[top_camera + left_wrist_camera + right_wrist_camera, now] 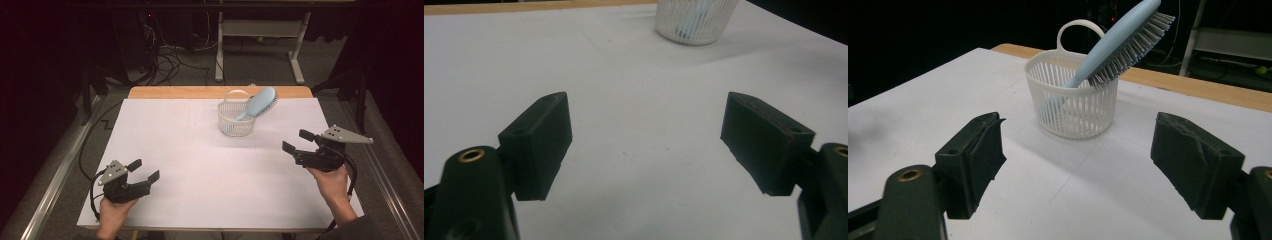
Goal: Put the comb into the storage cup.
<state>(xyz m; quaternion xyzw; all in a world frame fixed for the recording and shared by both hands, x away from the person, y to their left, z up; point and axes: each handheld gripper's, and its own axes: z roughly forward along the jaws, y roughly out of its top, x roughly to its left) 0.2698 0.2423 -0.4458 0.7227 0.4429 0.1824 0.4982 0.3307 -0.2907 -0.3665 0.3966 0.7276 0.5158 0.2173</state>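
Your right tongs (295, 141) are standing spread wide, with nothing between the jaws, and they are pointing across the table (165, 150) toward the white slatted basket (236, 120). You are holding them a little above the white surface, near the right edge, well apart from the basket. In the right gripper view the basket (1075, 102) is sitting between the two black jaws but farther off, so the pads are not touching it.

The light blue hairbrush (259, 103) is standing in the basket with its handle down inside and its head leaning out over the rim toward the right and the far side. In the right gripper view the hairbrush (1120, 40) is showing its dark bristles on the underside, facing down toward the rim. The basket has a round loop handle at its far rim, and it is resting on the far middle part of the table, near the wooden edge.

Your left tongs (146, 170) are also spread open and are gripping nothing. Your left hand (114, 210) is keeping them low over the near left corner of the table, far from the basket. In the left gripper view the basket (696, 22) is appearing at the top, with a part of the blue handle visible through its slats.

Your right hand (332, 182) is holding its gripper from behind, with the cable hanging beside the wrist.
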